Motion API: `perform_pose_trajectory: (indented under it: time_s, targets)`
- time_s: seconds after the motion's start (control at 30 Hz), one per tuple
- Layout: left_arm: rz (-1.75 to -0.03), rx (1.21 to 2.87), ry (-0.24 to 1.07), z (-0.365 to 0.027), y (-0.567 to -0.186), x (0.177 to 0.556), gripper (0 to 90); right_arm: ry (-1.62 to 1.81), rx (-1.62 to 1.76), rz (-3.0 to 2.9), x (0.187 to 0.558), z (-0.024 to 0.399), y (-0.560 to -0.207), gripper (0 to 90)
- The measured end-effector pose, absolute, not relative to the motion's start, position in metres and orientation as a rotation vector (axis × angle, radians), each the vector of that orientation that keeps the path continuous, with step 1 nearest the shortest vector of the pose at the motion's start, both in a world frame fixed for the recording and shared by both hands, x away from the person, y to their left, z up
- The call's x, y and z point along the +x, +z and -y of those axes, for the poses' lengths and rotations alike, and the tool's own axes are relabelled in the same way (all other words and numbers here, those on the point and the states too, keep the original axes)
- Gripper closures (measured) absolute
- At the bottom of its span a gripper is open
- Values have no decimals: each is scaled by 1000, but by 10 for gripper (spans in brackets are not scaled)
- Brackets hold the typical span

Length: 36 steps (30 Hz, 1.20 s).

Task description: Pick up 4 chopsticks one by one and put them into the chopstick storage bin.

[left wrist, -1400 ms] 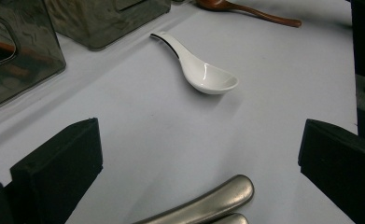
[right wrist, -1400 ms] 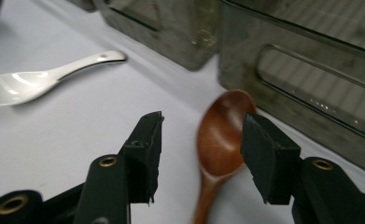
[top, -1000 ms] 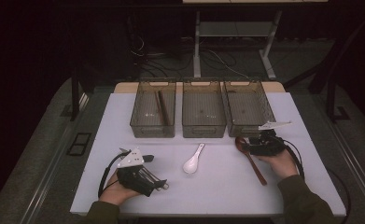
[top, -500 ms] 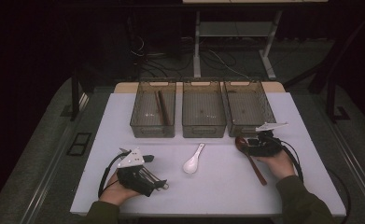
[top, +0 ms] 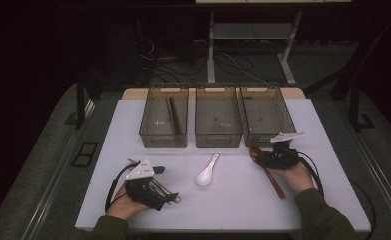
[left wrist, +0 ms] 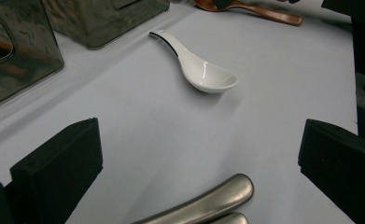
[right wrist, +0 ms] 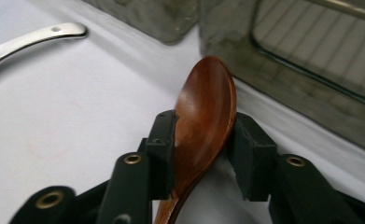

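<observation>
right tongs [right wrist: 200, 154] have just been closing, and the wooden spoon [right wrist: 202, 122] sits between the jaws: pads press both edges of its bowl in the right gripper view, so it's gripped. the spoon lies flat on the bench [top: 333, 150], just in front of the right bin [top: 264, 116], handle trailing back under the right hand [top: 295, 175]. my read: pick is made, lift and drop into a bin comes next. left tongs [left wrist: 199, 163] stand open and hold nothing, resting near the bench's front-left; two metal handles [left wrist: 208, 205] lie between the jaws, untouched. white ceramic spoon [top: 206, 171] lies loose mid-bench. left bin [top: 164, 116] holds a dark stick-like utensil [top: 173, 115], can't tell what kind. middle bin [top: 218, 116] and right bin look empty apart from small marks.
</observation>
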<state>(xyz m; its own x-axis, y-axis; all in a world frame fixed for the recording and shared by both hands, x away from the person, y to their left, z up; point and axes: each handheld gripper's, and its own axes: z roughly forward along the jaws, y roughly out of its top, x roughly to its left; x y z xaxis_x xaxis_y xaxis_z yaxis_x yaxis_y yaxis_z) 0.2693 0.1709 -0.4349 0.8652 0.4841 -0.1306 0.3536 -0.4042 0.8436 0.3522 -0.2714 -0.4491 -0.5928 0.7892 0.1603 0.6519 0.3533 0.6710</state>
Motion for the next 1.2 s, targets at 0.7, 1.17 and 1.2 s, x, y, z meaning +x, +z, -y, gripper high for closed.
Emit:
perform_pose_trajectory:
  time_s: [0.7, 1.17, 1.2]
  targets:
    - [-609, 2026, 156, -172, -435, 270, 0, 1017, 1222, -2436, 349, 265, -444, 826]
    - [-603, 2023, 149, -171, -435, 270, 0, 1158, 1220, -2386, 342, 264, -427, 826]
    - [-603, 2023, 150, -171, -435, 270, 0, 1168, 1210, -2381, 342, 264, -427, 826]
